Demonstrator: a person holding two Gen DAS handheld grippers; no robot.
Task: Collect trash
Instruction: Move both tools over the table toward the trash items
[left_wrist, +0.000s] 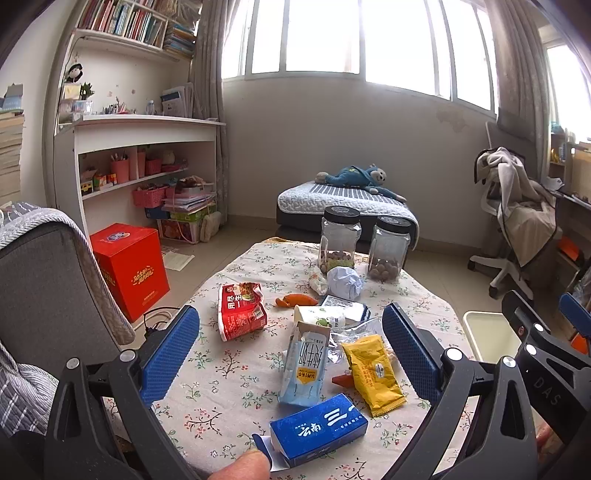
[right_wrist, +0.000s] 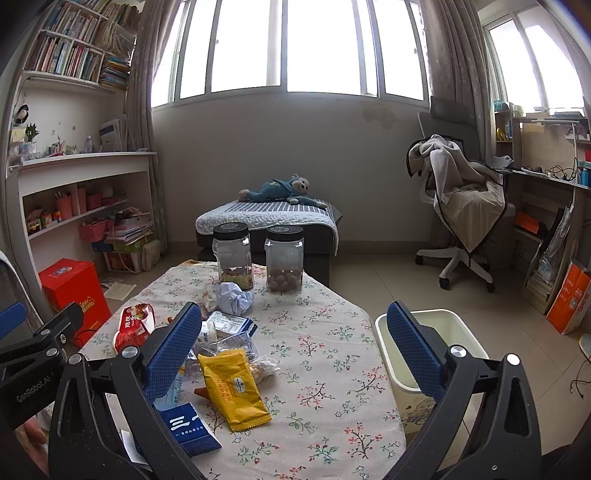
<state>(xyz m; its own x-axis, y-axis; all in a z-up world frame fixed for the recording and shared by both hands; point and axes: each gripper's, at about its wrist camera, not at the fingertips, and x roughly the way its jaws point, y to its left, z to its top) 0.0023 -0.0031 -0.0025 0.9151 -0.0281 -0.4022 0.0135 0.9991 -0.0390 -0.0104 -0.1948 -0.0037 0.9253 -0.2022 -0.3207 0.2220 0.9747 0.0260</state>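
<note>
Nothing collected yet. Left hand-held gripper (left_wrist: 291, 354) and right hand-held gripper (right_wrist: 295, 354) wide open, empty, above tabletop (right_wrist: 325, 332). Next: close on yellow wrapper (right_wrist: 234, 387) at lower centre, carry to bin (right_wrist: 454, 332) at right.

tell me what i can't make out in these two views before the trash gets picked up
- Bin: right wrist view shows only part of the inside; the right gripper finger covers its near wall, so its contents are unknown.
- Milk carton: in the right wrist view, mostly hidden behind a finger.
- Blue box: its open end is partly hidden by a thumb in the left wrist view, between the fingers of the left gripper.
- Clear wrappers: overlapping, count unclear.
</note>
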